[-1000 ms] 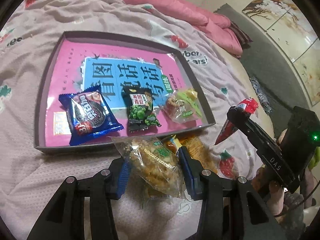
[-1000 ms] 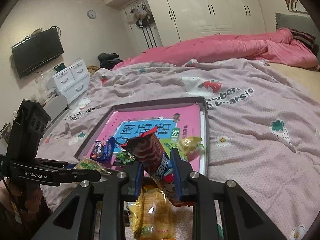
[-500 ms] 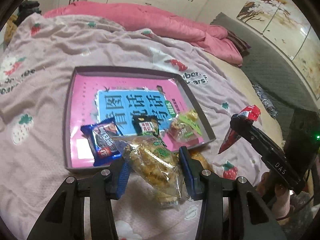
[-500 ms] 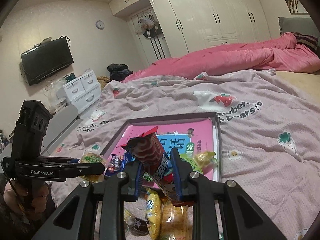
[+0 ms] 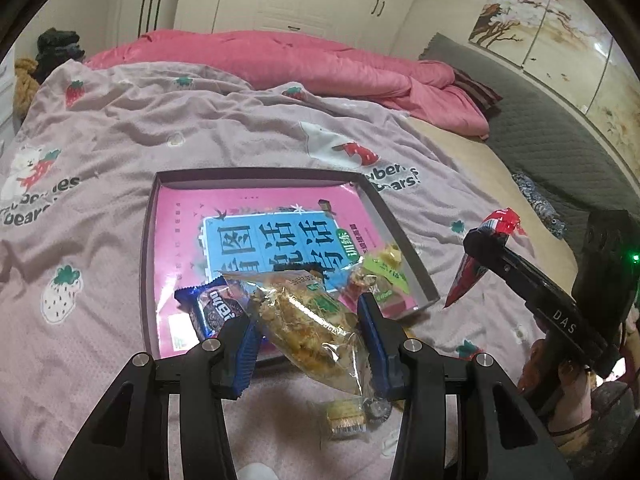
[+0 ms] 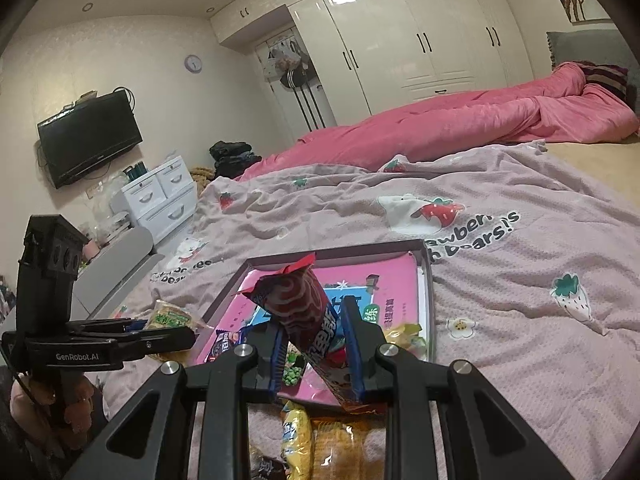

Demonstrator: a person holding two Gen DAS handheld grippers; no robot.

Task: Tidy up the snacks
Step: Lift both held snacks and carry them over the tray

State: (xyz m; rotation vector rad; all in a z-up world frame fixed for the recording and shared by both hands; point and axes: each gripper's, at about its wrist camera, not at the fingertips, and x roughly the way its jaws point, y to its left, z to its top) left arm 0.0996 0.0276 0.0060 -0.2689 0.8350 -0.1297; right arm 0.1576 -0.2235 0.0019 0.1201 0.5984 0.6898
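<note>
The clear plastic bag of yellow puffed snack with a green label point(image 5: 310, 326) is clamped between the blue pads of the left gripper point(image 5: 310, 340). It hangs tilted in the air, its lower end pointing toward the right finger. Just beyond the tips of this gripper lies the shallow dark-rimmed cardboard tray point(image 5: 149, 248) with a pink and blue printed bottom.

The red and blue cone-shaped foil packet point(image 6: 306, 314) is gripped by the right gripper point(image 6: 314, 354), whose jaws are pressed tight on its lower part; the crimped red top rises above the fingers. In the left wrist view this packet point(image 5: 470, 276) shows at the tip of the right gripper point(image 5: 478, 242), to the right of the tray and above the blanket.

Inside the tray, at its near edge, lie a blue wrapped chocolate biscuit pack point(image 5: 214, 308), just behind the left finger of the left gripper, and a small clear bag with a green label point(image 5: 378, 276), just behind its right finger. A dark packet with green peas point(image 6: 294, 374) shows between the fingers of the right gripper.

Below the right gripper, on the pale pink blanket with strawberry prints point(image 6: 520, 280), lie a yellow bag point(image 6: 298, 444) and an orange bag point(image 6: 340, 448), touching each other. Under the left gripper a small gold-wrapped item point(image 5: 346, 418) rests on the blanket.
</note>
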